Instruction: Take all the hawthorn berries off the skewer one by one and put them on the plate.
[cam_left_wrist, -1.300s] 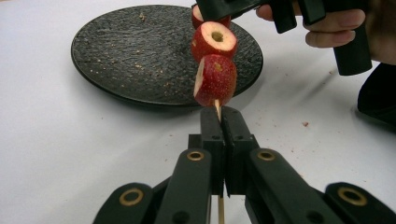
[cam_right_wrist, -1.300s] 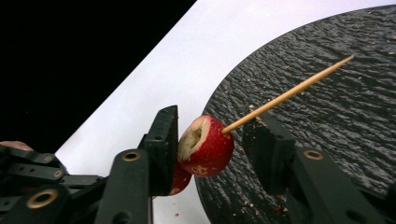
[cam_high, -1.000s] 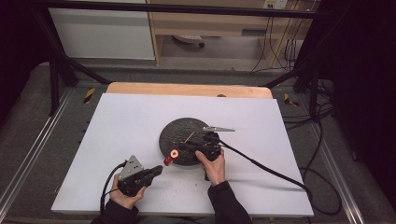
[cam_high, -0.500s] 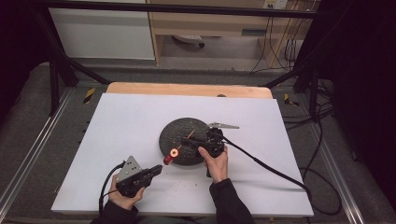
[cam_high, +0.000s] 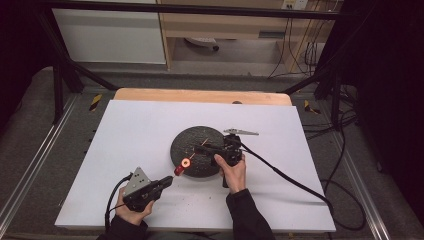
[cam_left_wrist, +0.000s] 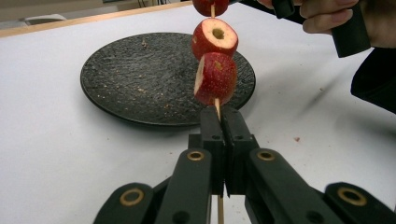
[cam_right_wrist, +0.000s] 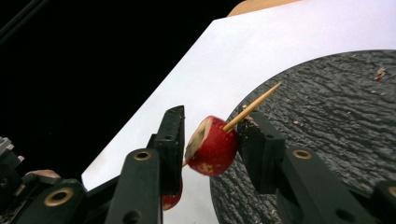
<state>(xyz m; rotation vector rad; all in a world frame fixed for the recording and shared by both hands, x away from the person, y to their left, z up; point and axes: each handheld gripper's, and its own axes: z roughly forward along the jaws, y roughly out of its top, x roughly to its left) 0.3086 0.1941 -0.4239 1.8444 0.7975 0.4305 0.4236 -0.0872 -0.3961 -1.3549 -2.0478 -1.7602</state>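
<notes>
With the left gripper (cam_left_wrist: 219, 122) clamped shut on the skewer (cam_left_wrist: 217, 108), the right gripper (cam_right_wrist: 208, 140), jaws loosely around the top fruit piece (cam_right_wrist: 211, 145) (barely touching), should slide it straight along the stick over the plate's (cam_high: 186, 142) near edge.

I worked in what looked like a lab or recording room. My white-covered table (cam_high: 150, 130) stood inside a black metal frame (cam_high: 60, 80), with aluminium rails (cam_high: 30, 170) along its left and right edges on grey carpet (cam_high: 30, 100). Loose cables (cam_high: 340, 150) trailed beyond its right edge, and plain cabinets (cam_high: 110, 35) stood past the far edge.
</notes>
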